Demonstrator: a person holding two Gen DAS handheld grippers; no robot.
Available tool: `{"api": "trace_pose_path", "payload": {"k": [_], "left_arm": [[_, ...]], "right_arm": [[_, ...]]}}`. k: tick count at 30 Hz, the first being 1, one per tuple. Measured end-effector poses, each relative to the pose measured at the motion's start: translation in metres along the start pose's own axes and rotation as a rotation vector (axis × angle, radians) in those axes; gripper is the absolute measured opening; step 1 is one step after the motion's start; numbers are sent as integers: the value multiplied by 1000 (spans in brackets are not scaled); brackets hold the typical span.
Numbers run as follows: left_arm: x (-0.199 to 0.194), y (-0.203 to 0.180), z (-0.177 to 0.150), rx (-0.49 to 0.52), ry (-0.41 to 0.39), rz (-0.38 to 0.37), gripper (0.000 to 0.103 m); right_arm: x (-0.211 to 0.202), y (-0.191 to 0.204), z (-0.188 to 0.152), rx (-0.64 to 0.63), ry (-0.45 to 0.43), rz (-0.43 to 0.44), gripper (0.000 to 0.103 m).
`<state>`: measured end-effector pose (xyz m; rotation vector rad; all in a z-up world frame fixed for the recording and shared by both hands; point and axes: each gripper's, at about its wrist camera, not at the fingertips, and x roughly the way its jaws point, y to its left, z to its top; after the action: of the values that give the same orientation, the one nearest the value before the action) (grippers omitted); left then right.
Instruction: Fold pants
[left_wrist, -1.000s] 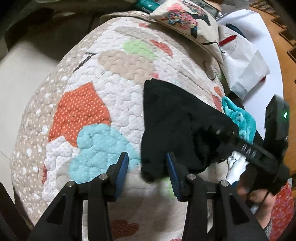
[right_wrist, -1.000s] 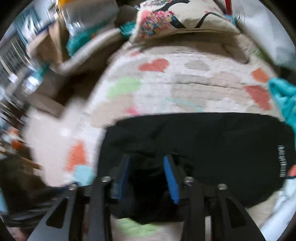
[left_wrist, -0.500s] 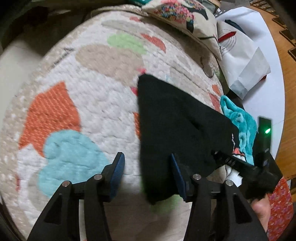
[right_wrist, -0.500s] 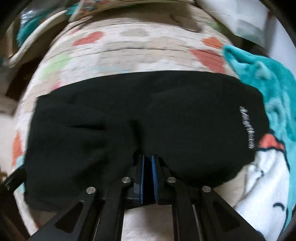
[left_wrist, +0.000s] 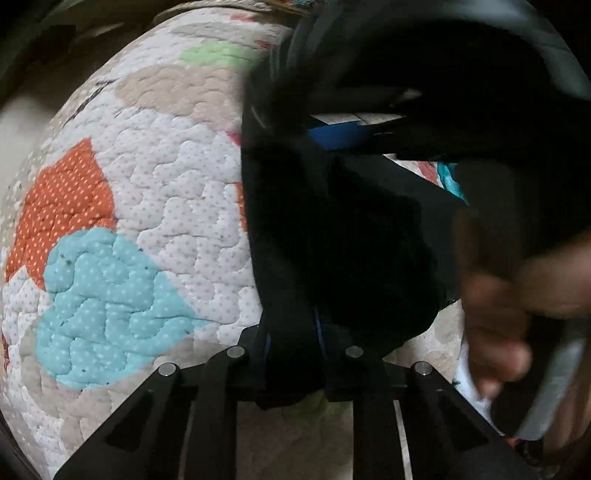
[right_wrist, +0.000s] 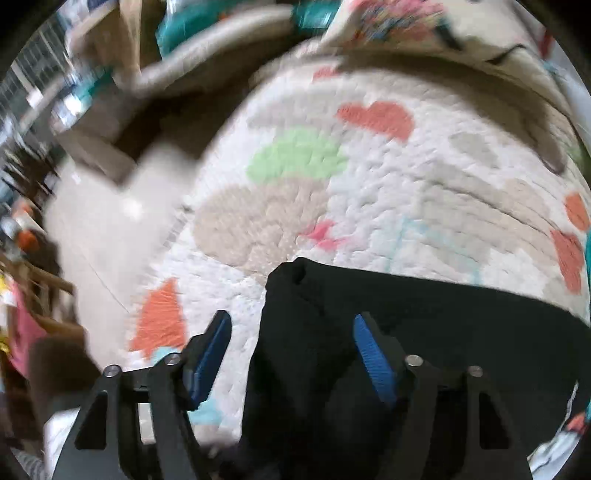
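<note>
The black pants (left_wrist: 332, 236) lie folded on a quilted bedspread (left_wrist: 155, 177) with coloured heart patches. My left gripper (left_wrist: 293, 339) is shut on the near edge of the pants, with black cloth bunched between its blue pads. The right gripper shows blurred at the upper right of the left wrist view (left_wrist: 424, 110), above the pants, with the holding hand (left_wrist: 517, 295) close by. In the right wrist view the pants (right_wrist: 424, 332) fill the lower right. My right gripper (right_wrist: 291, 354) is open above their left corner, holding nothing.
A patterned pillow (right_wrist: 406, 26) lies at the far end of the bedspread (right_wrist: 369, 166). A teal cloth (left_wrist: 448, 181) peeks out beyond the pants on the right. Floor and cluttered furniture (right_wrist: 55, 110) lie to the left of the bed.
My left gripper closed on the near edge of the pants. My right gripper, shut on the pants half a second ago, opened and swung left over them.
</note>
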<state>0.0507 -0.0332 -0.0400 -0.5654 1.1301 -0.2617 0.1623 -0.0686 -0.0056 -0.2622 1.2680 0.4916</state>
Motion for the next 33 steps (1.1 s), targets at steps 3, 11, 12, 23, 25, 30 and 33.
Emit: {"api": "trace_pose_path", "payload": {"k": [3, 11, 12, 23, 25, 30, 33], "left_arm": [[-3, 10, 2, -27, 11, -18, 16], [-40, 54, 13, -125, -27, -8, 15], [-49, 65, 15, -147, -42, 3, 15], [-104, 132, 20, -282, -106, 58, 28], [-120, 136, 23, -269, -153, 75, 28], [-118, 119, 38, -185, -167, 115, 33], [-99, 107, 38, -118, -149, 185, 33]], "right_arm": [[14, 0, 2, 48, 52, -12, 12], [-3, 30, 22, 80, 9, 84, 11], [-4, 40, 28, 77, 6, 91, 11], [-24, 63, 39, 140, -155, 192, 34], [-54, 35, 21, 184, -216, 157, 36], [-79, -9, -36, 295, -276, 172, 37], [-59, -8, -63, 332, -248, 255, 37]]}}
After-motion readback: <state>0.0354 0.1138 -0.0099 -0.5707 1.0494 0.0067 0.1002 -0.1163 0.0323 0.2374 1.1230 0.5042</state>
